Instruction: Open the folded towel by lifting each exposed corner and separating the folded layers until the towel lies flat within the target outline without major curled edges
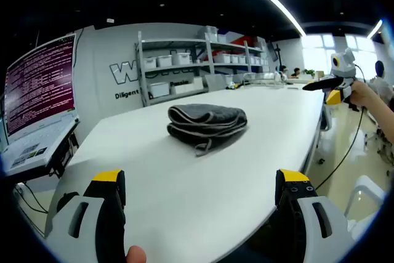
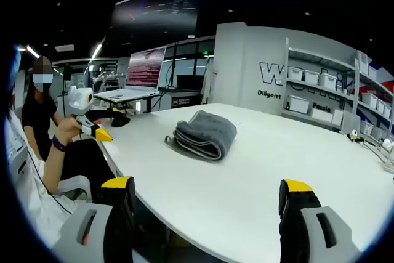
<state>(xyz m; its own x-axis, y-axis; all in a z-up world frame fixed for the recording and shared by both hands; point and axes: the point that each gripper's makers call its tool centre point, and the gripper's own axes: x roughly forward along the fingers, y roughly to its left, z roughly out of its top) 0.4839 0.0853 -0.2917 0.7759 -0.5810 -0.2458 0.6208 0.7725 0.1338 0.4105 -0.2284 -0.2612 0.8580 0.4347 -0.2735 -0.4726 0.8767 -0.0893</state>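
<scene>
Left gripper (image 1: 200, 198), right gripper (image 2: 209, 204) level, wide apart, facing folded towel (image 1: 207, 125).

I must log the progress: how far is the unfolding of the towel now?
Nothing looks done yet: the grey towel lies folded in a bundle on the white table. Nothing is in hand: the left hand-held gripper and right hand-held gripper are open and apart from it. All lifting and spreading remains.

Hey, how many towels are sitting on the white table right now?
1. A single folded gray towel lies near the middle of the white table, apart from both tongs. It appears again in the right gripper view. Nothing seems to hide another.
</scene>
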